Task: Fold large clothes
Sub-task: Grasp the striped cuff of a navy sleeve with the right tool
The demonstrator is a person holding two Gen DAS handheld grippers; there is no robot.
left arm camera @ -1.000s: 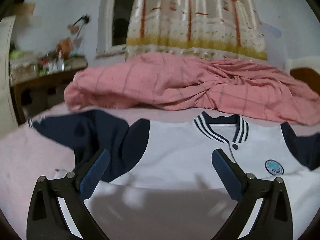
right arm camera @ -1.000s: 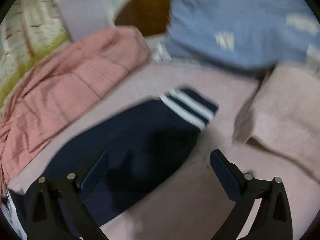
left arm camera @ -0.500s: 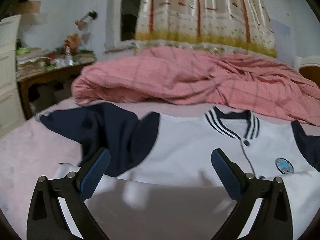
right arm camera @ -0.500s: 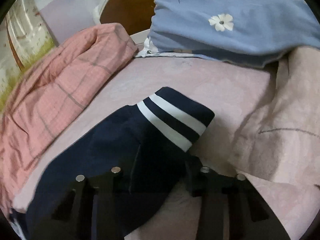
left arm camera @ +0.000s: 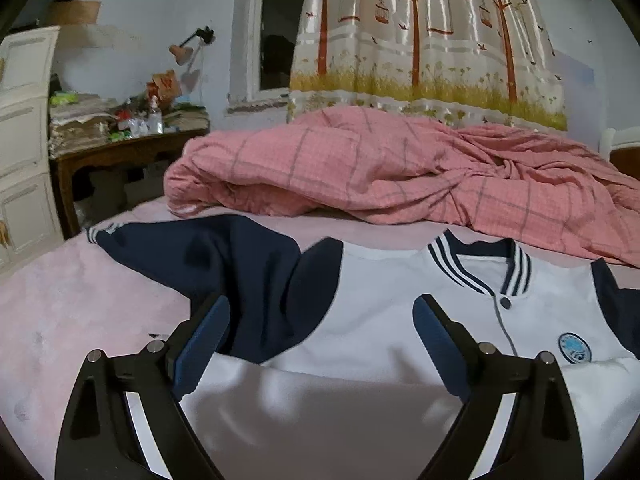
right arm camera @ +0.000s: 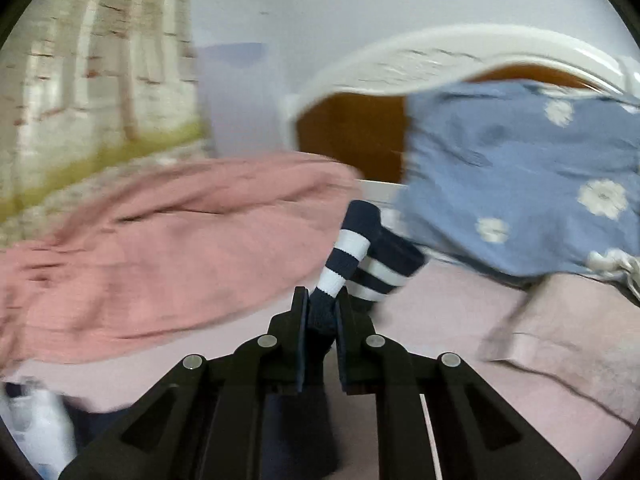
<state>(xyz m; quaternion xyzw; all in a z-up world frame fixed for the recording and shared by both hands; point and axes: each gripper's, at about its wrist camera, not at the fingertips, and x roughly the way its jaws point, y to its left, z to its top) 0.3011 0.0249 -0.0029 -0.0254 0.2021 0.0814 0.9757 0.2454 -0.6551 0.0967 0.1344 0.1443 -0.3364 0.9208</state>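
Jacket (left arm camera: 384, 308) flat on pink bed sheet (left arm camera: 72, 312), front up. Left gripper (left arm camera: 320, 340) spread wide over white body — holds nothing. Right gripper (right arm camera: 322, 312) clamped on striped sleeve cuff (right arm camera: 360, 256), cuff lifted.

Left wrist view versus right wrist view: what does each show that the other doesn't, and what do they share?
Only the left wrist view shows the jacket's white front with collar and round badge, one navy sleeve lying flat, the window, the cluttered side table, and the open left gripper over the jacket.

Only the right wrist view shows the right gripper shut on the striped cuff, the blue flowered pillow and the headboard.

Both show the pink checked blanket, the tree-print curtain and the pink bedsheet.
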